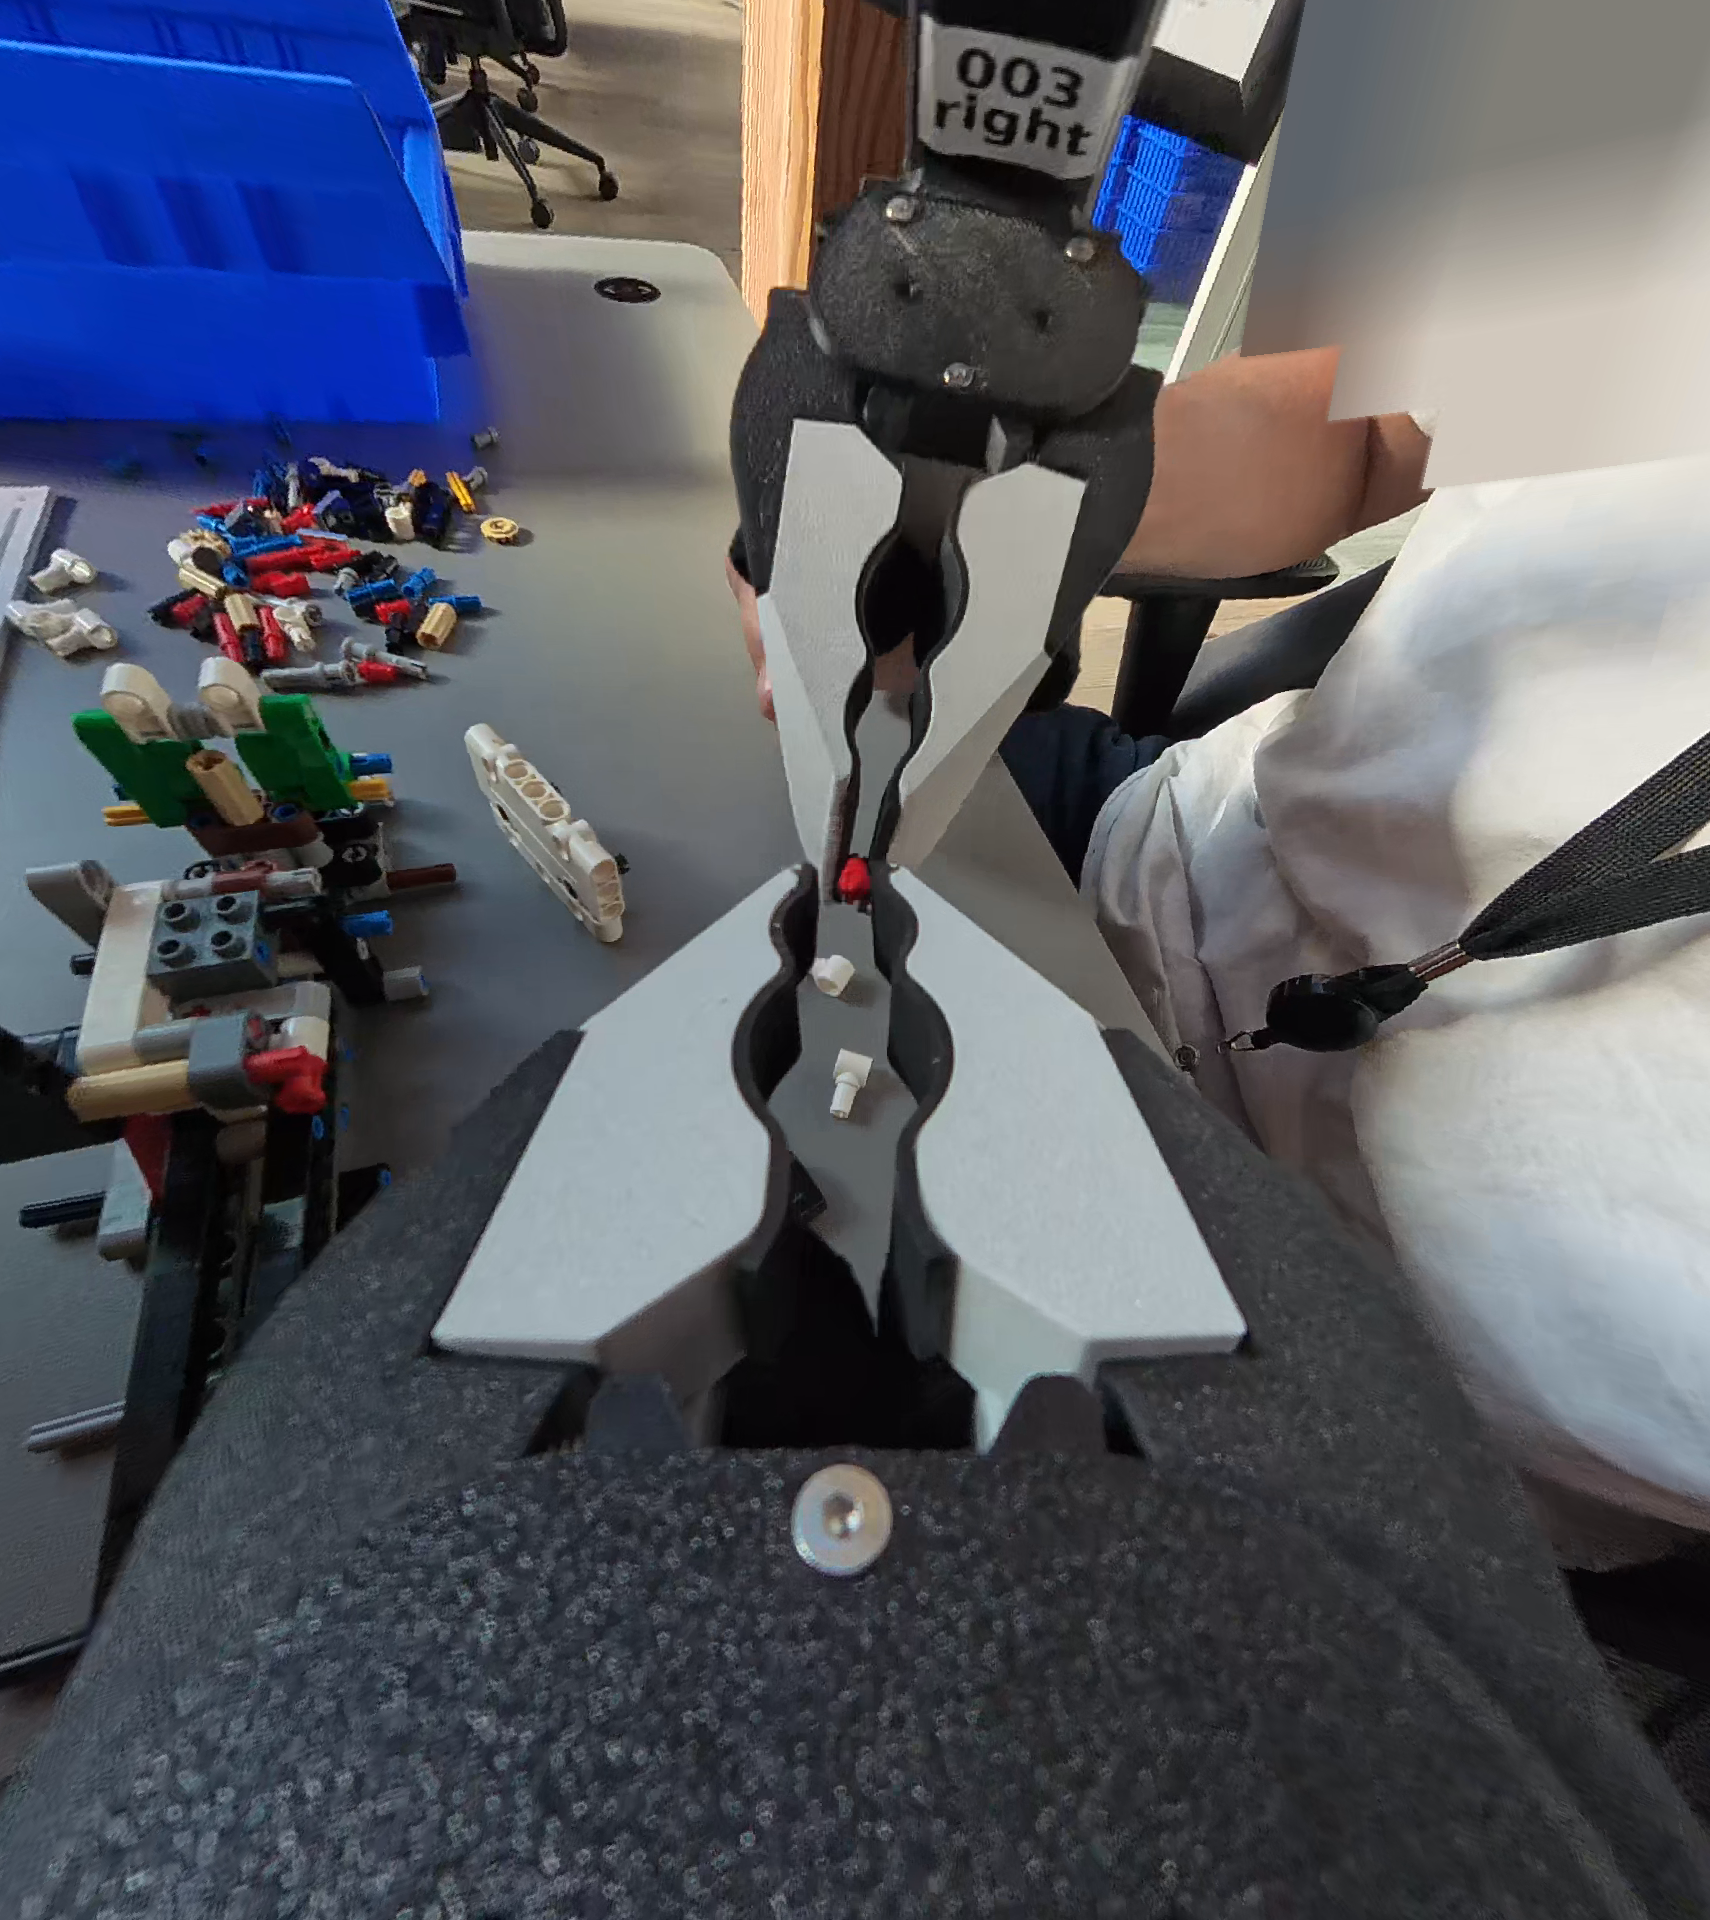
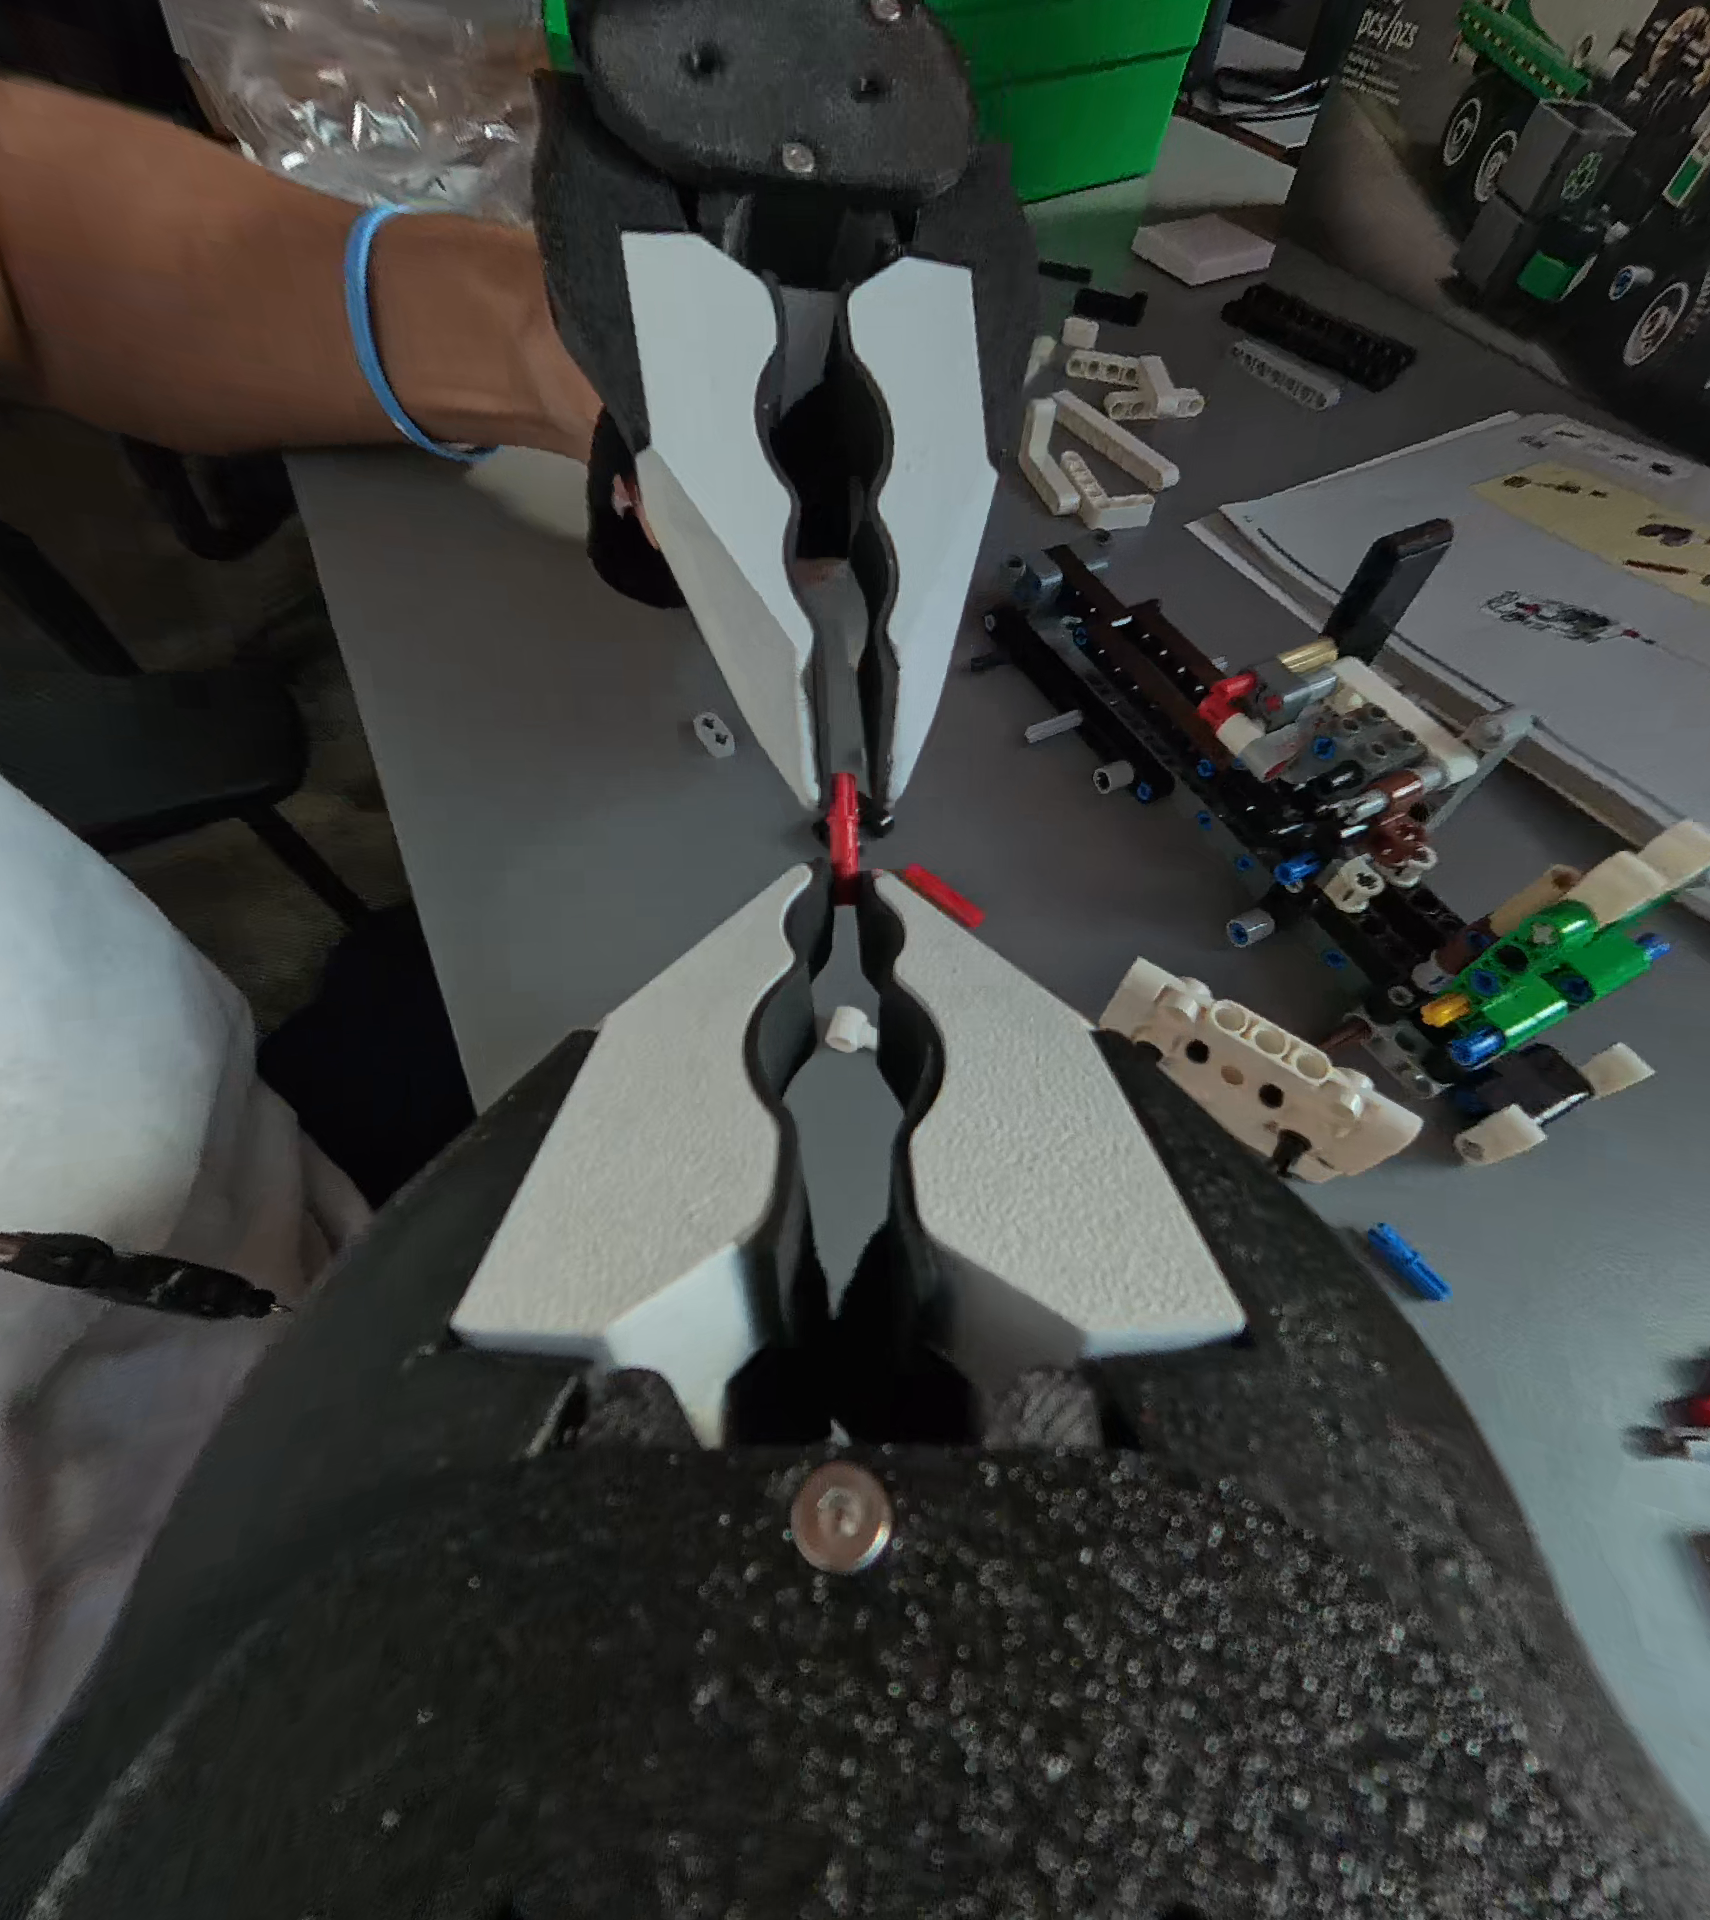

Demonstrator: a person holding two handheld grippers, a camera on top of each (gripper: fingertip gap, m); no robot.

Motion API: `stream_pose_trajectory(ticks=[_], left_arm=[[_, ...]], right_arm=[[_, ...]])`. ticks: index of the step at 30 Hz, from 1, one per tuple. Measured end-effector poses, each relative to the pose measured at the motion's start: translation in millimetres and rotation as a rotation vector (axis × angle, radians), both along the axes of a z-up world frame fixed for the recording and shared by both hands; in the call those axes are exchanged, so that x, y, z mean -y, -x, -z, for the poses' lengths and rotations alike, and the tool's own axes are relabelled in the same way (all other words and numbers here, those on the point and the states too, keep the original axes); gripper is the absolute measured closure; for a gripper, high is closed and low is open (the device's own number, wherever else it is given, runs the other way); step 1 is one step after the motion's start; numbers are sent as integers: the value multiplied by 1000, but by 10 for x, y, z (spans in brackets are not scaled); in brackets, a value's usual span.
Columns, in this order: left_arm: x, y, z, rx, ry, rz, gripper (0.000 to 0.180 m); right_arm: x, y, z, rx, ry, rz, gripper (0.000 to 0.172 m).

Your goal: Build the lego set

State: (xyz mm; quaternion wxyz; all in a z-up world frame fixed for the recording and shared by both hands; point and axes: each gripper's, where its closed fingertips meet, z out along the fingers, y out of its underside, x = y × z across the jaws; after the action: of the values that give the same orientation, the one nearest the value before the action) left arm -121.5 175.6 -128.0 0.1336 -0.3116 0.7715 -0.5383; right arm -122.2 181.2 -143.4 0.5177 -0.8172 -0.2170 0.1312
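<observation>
Right tongs (image 2: 843, 883) clamped on red pin (image 2: 842, 826); left tongs (image 2: 849, 821) nipping its far end, tip to tip above grey counter (image 2: 539, 665). White connector (image 2: 849, 1029) below. Further off: part-built model (image 2: 1350, 790), for pin probably.

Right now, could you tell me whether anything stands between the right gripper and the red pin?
Nothing visible does. The right gripper is shut on the near end of the red pin; its far end meets a black piece at the left gripper tips. A loose red rod lies aside on the table.
</observation>
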Motion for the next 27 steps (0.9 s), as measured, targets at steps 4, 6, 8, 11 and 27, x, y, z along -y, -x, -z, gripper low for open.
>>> stream_pose_trajectory(ticks=[4, 6, 8, 11, 27], left_arm=[[52, 29, 73, 56, -107, 18, 165], [98, 61, 110, 68, -138, 43, 172], [113, 65, 128, 82, -155, 47, 173], [130, 73, 133, 72, -133, 57, 171], [168, 95, 111, 95, -151, 70, 179]], right_arm=[[47, 56, -63, -104, 2, -56, 169], [55, 73, -21, -80, 19, -64, 169], [61, 66, -2, -64, 23, -66, 169], [79, 78, 18, -74, 45, -83, 169], [119, 124, 37, -76, 65, -115, 169]])
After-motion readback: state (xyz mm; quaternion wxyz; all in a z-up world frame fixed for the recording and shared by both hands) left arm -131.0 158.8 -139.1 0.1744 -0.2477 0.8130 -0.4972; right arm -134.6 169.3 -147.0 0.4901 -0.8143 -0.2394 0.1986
